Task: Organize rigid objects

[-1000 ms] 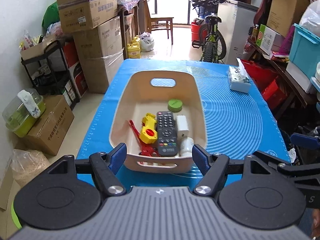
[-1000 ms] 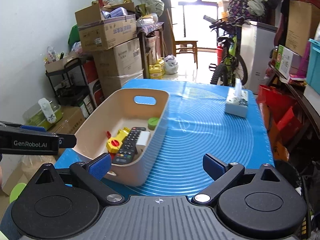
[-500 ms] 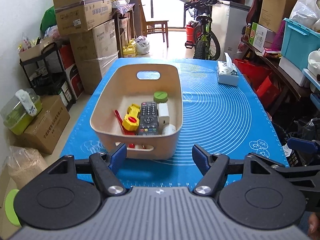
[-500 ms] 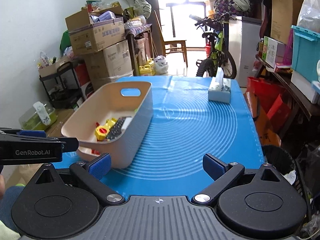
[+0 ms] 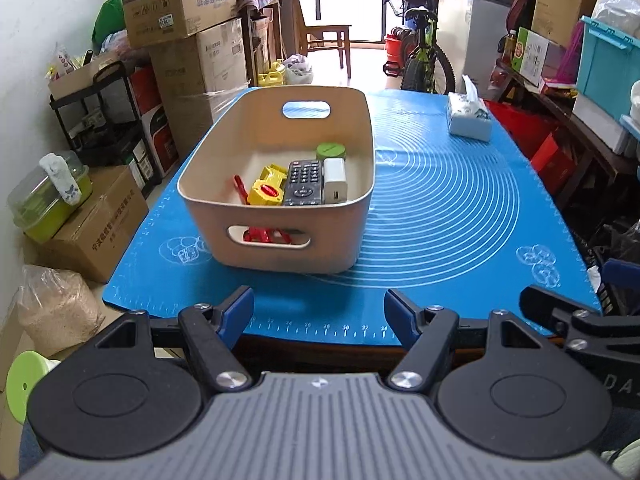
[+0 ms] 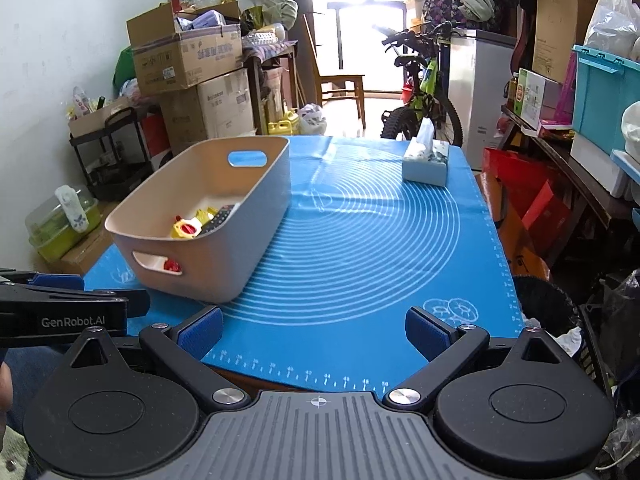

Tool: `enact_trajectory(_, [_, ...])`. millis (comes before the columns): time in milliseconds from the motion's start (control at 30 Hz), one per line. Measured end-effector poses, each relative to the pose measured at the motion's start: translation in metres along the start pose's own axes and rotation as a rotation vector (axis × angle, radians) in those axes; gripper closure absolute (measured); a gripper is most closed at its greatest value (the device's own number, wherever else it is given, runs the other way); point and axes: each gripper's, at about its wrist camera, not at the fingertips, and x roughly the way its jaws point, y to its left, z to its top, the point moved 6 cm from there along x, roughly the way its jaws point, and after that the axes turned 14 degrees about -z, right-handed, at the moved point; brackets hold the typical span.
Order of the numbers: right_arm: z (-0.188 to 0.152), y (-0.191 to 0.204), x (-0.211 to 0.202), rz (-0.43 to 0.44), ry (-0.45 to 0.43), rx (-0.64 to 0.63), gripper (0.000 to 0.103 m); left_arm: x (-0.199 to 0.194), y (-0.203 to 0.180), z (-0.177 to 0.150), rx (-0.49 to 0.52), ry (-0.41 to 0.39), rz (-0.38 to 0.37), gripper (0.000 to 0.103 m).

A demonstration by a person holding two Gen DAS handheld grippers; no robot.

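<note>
A beige plastic basket (image 5: pixel 280 240) (image 6: pixel 240 248) stands on the left half of a blue mat (image 5: pixel 440 208) (image 6: pixel 360 240). Inside lie a black remote (image 5: pixel 303 183), a yellow toy (image 5: pixel 267 190) (image 6: pixel 188 227), a white adapter (image 5: pixel 335 179), a green lid (image 5: pixel 330 151) and red pieces (image 5: pixel 262 235). My left gripper (image 5: pixel 319 316) hangs open over the mat's near edge, well short of the basket, with nothing between its fingers. My right gripper (image 6: pixel 315 330) is open too, empty, at the near edge to the right of the basket.
A tissue box (image 5: pixel 469 118) (image 6: pixel 425 162) sits at the mat's far right. Stacked cardboard boxes (image 5: pixel 188 40) and a black shelf (image 5: pixel 100 120) line the left wall. A bicycle (image 5: pixel 424 56) stands beyond the table. Shelves with bins (image 5: pixel 608 64) run along the right.
Both grippers have drawn back and sunk toward the table's near edge, so the basket now looks farther away. Both stayed open and empty.
</note>
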Motion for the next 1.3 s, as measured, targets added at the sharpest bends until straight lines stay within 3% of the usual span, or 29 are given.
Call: enact_trajectory(1300, [-0.014,-0.002,0.001,-0.018,0.015,0.017,0.005,0.007,-0.005,-0.005,0.025,0.016,-0.024,0.03])
